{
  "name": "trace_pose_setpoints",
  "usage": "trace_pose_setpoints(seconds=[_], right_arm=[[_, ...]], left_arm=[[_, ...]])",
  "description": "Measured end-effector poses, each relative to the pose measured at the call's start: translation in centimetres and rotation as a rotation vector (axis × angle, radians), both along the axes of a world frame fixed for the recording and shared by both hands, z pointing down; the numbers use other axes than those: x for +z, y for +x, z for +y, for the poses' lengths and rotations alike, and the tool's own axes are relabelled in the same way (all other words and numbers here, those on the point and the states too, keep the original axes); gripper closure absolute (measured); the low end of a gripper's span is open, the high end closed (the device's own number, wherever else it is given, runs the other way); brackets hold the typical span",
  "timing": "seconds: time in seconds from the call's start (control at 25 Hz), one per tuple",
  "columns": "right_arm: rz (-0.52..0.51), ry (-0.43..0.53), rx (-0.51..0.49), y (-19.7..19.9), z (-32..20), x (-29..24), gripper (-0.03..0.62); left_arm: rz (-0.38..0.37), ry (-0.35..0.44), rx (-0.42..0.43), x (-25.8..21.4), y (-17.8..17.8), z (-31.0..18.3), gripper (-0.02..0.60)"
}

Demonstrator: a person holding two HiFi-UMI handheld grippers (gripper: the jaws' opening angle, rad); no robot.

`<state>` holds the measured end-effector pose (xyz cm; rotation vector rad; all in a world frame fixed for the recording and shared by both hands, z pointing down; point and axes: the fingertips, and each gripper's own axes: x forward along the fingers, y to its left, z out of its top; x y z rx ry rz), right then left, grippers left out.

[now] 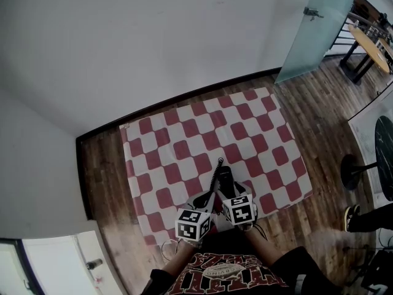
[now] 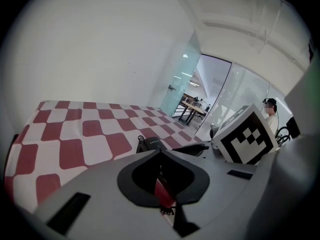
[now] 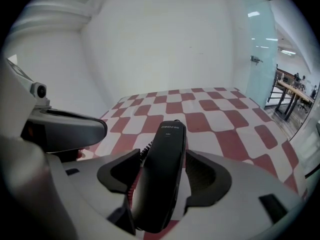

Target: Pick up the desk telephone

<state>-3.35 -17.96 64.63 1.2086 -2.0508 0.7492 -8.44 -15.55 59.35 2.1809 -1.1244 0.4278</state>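
The black telephone handset (image 1: 226, 178) lies on the red-and-white checkered cloth (image 1: 184, 140), near its front edge, with its coiled cord (image 1: 216, 169) running away from me. In the right gripper view the handset (image 3: 165, 169) sits lengthwise between the jaws of my right gripper (image 3: 162, 166). These jaws stand open, with a gap showing at the right pad (image 3: 207, 171). My left gripper (image 2: 160, 154) is just left of the handset (image 2: 151, 143). Its tips meet, and only cloth and a bit of cord show below them. In the head view both grippers (image 1: 206, 200) (image 1: 228, 192) are side by side.
Wooden floor (image 1: 104, 171) surrounds the cloth, and a white wall stands behind it. A frosted glass door (image 1: 313, 29) is at the back right. A black stool base (image 1: 353, 171) and a person's shoe (image 1: 351, 217) are to the right. A white cabinet (image 1: 55, 263) is at the lower left.
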Motion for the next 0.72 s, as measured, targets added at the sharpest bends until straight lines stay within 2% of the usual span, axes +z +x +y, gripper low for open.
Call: trace_pose_setpoints(seconds=[0.32, 0.52, 0.72], right_arm=[[0.014, -0.041, 0.029, 0.1, -0.5, 1.5, 0.286], [-0.009, -0.091, 0.042, -0.2, -0.7, 2.6, 0.284], [0.011, -0.114, 0.029, -0.6, -0.7, 3.6, 0.284]], left_arm=[[0.004, -0.015, -0.006, 0.3, -0.2, 0.0, 0.572], [0.007, -0.016, -0.01, 0.4, -0.3, 0.0, 0.572], [0.007, -0.023, -0.017, 0.5, -0.5, 0.0, 0.572]])
